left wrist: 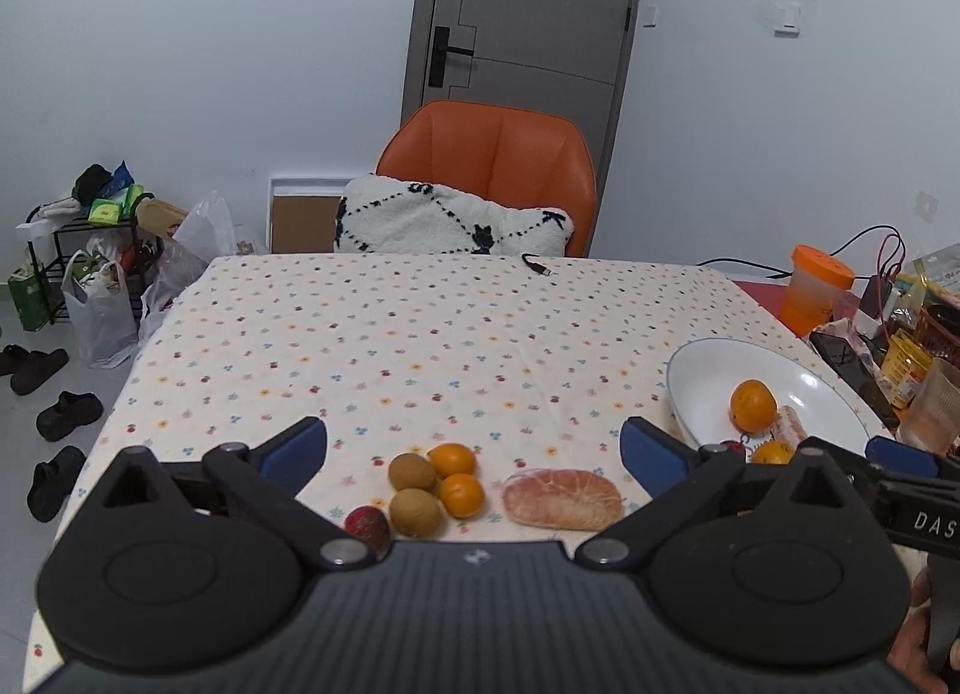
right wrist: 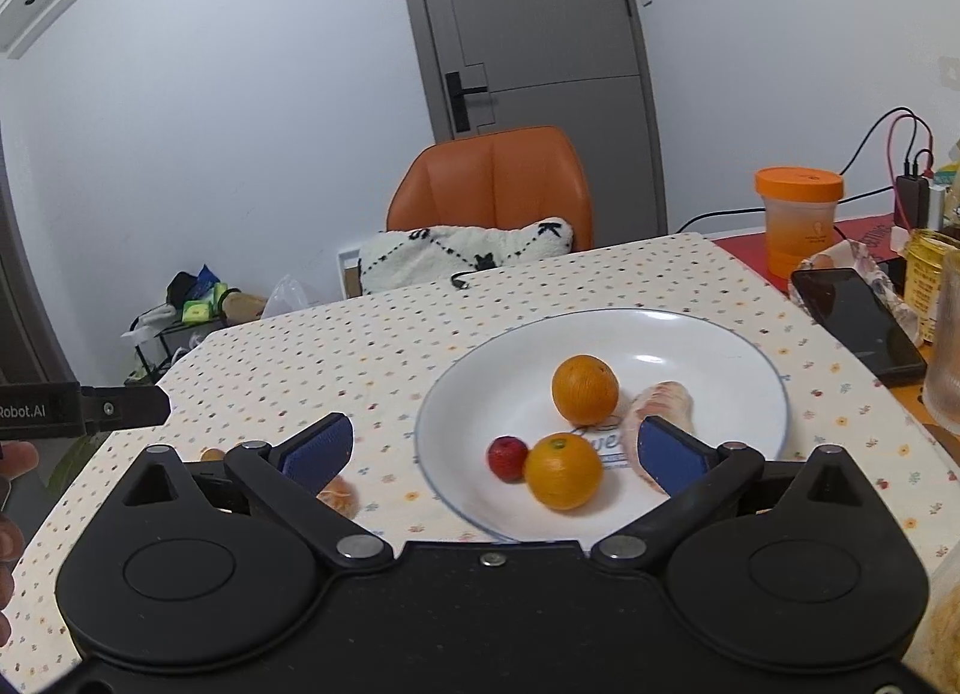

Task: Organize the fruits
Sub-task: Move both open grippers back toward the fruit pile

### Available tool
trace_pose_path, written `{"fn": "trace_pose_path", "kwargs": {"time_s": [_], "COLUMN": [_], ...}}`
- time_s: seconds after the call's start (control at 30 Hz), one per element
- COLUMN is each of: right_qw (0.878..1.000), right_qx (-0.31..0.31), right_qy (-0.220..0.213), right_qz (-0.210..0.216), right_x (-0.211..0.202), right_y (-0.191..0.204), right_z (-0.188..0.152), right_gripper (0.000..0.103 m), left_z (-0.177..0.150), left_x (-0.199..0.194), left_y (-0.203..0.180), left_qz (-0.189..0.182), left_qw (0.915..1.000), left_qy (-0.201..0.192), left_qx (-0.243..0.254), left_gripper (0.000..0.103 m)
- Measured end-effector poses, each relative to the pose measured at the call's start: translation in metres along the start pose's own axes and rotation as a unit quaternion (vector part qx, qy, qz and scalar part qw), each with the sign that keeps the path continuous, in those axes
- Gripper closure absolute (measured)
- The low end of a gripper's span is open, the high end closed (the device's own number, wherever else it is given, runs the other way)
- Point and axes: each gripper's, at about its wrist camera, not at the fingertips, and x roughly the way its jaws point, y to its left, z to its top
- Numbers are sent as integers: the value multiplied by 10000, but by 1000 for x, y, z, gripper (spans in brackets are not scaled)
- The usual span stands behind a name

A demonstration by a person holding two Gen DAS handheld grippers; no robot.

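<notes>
On the table [left wrist: 420,334], loose fruit [left wrist: 435,487] is seen just ahead between the open, empty left tongs [left wrist: 474,448]; right tongs [right wrist: 492,448], also open, are held over the plate [right wrist: 720,334].

On the flower-dotted cloth-covered table [left wrist: 420,334], the round white ceramic plate [right wrist: 690,334] is the landmark. In it lie two round oranges [right wrist: 585,397], a small red fruit [right wrist: 507,458] and a peeled pomelo segment [right wrist: 660,400]. Left of it lie two small oranges [left wrist: 453,460], two round brown fruits [left wrist: 412,472], and a large peeled pomelo segment [left wrist: 561,499] nearest the plate.
</notes>
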Motion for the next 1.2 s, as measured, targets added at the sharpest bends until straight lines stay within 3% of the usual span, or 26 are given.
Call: {"fn": "trace_pose_path", "kwargs": {"time_s": [0.5,0.87,1.07,1.2], "right_qw": [9989,9952,9925,9905], "right_qx": [-315,-692,-827,-862], "right_qy": [249,360,449,552], "right_qz": [260,597,784,919], "right_x": [10,16,22,27], "right_y": [35,63,81,90], "right_z": [-4,-7,-9,-10], "right_gripper": [0,1,12,18], "left_z": [-23,-33,-36,-37], "left_x": [0,6,8,10], "left_y": [34,57,69,74], "left_qz": [-181,5,7,-96], "left_qw": [9996,9988,9987,9986], "left_qy": [112,266,224,193], "left_qx": [-192,-405,-459,-473], "left_gripper": [0,1,3,11]}}
